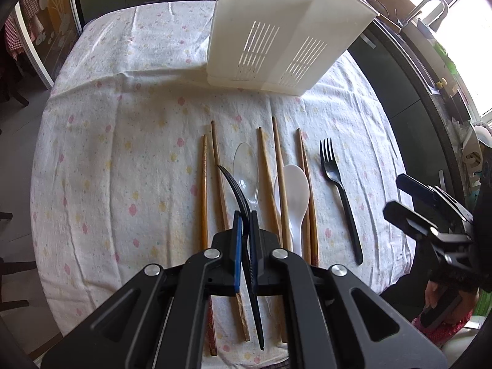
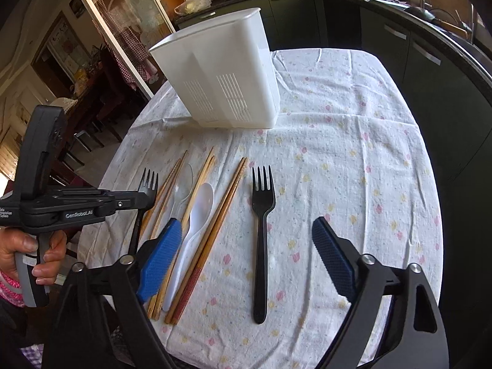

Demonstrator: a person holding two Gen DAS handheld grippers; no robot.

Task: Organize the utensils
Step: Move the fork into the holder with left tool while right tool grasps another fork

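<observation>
My left gripper (image 1: 245,215) is shut on a black plastic fork (image 1: 236,193), held edge-on above the table; the right wrist view shows it (image 2: 147,181) in the left gripper (image 2: 144,198). A second black fork (image 2: 261,215) lies on the floral cloth between the fingers of my open right gripper (image 2: 246,255); it also shows in the left wrist view (image 1: 338,187). Several wooden chopsticks (image 1: 218,172), a clear spoon (image 1: 246,169) and a white spoon (image 1: 295,196) lie side by side. A white slotted utensil holder (image 1: 276,30) stands upright beyond them (image 2: 227,77).
The round table (image 1: 123,123) has a white floral cloth. Dark kitchen cabinets and a counter (image 2: 415,46) run along the right and back. A glass door (image 2: 123,15) and chairs are to the left. My right gripper (image 1: 415,203) hovers off the table's right edge.
</observation>
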